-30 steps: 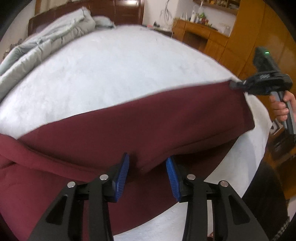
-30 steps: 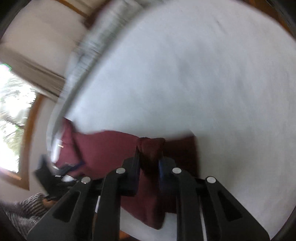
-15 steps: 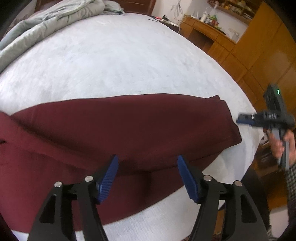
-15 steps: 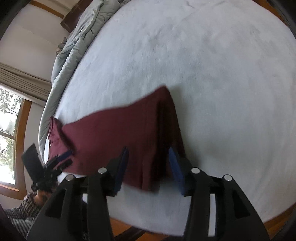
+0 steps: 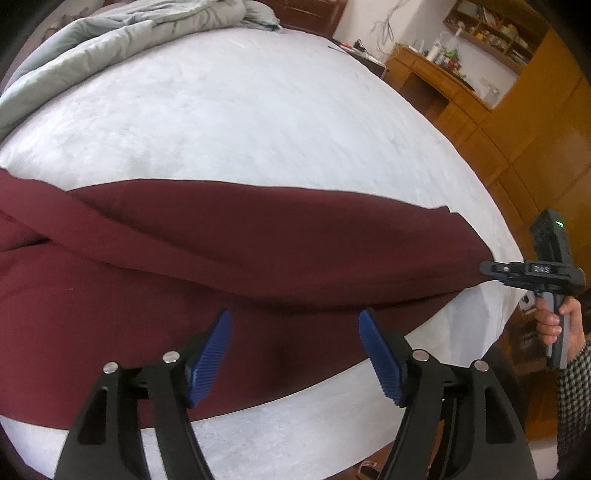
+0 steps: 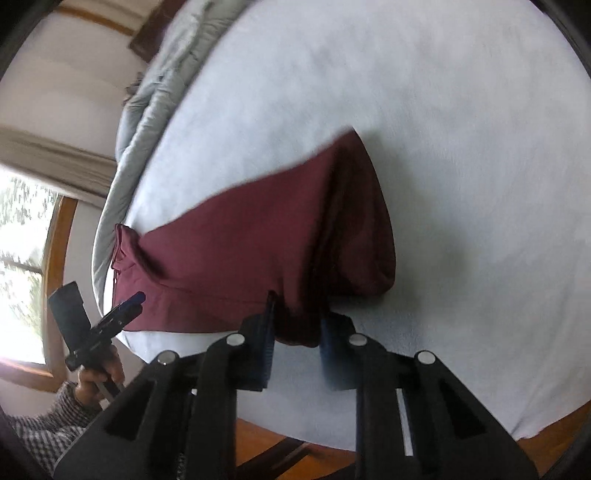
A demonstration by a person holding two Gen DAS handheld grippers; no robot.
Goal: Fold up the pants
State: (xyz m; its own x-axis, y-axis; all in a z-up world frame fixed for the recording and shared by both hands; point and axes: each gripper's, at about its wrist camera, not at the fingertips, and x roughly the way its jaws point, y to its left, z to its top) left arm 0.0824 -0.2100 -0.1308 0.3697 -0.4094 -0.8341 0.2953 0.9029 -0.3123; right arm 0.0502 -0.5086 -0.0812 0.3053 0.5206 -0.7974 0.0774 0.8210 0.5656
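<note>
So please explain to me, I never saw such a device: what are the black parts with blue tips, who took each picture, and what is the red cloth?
There is no robot. A person holds hand-operated tongs in each hand, and each carries a camera looking along its two fingers. The left-hand picture shows the left tongs open above dark red pants, which lie on a white bed. A grey blanket is bunched at the far edge. At the right of that picture, the right tongs touch the pants' end. Their own camera shows the right tongs closed on a bunch of that cloth.
</note>
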